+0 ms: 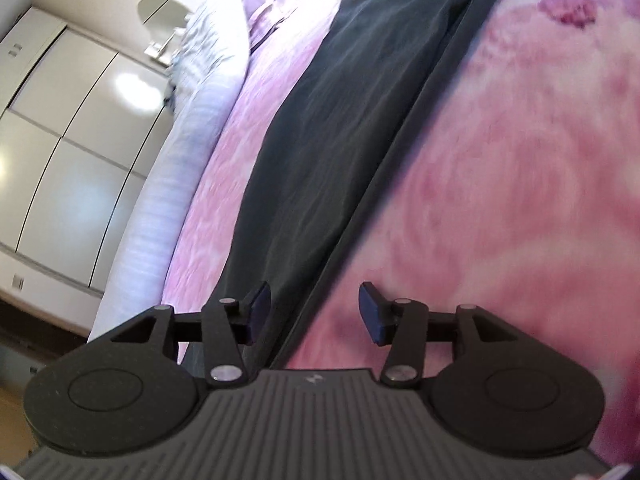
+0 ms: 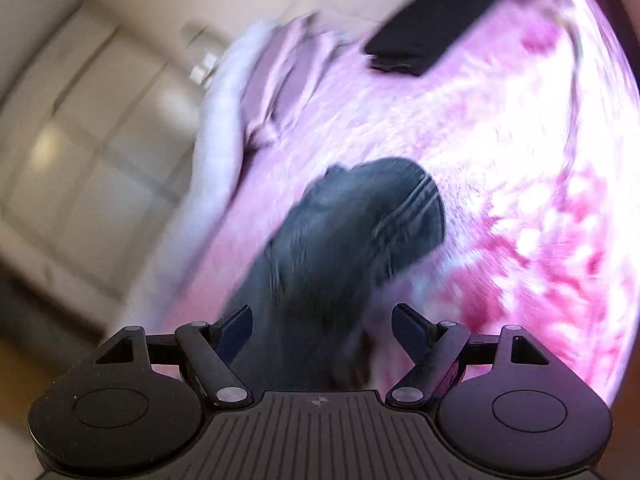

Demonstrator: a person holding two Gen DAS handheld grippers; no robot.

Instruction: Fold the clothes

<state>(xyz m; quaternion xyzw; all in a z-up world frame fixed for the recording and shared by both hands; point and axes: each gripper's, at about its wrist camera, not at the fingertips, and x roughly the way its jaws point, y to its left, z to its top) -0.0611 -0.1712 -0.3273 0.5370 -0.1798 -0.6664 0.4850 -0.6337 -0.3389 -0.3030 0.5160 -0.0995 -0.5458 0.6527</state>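
Trousers (image 1: 320, 152) flat on bedspread (image 1: 500, 200)

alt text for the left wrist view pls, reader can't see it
Open left gripper, jaws apart and holding nothing, points along dark trousers laid flat on a pink flowered blanket. A white wardrobe stands off to the left beyond the bed.

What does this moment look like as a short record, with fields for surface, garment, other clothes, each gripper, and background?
surface: pink floral bedspread
garment: dark trousers laid out long on it
other clothes: black folded item, mauve garment
left gripper: open, over the trousers' near end
right gripper: open, dark cloth between its fingers, view blurred
background: white wardrobe
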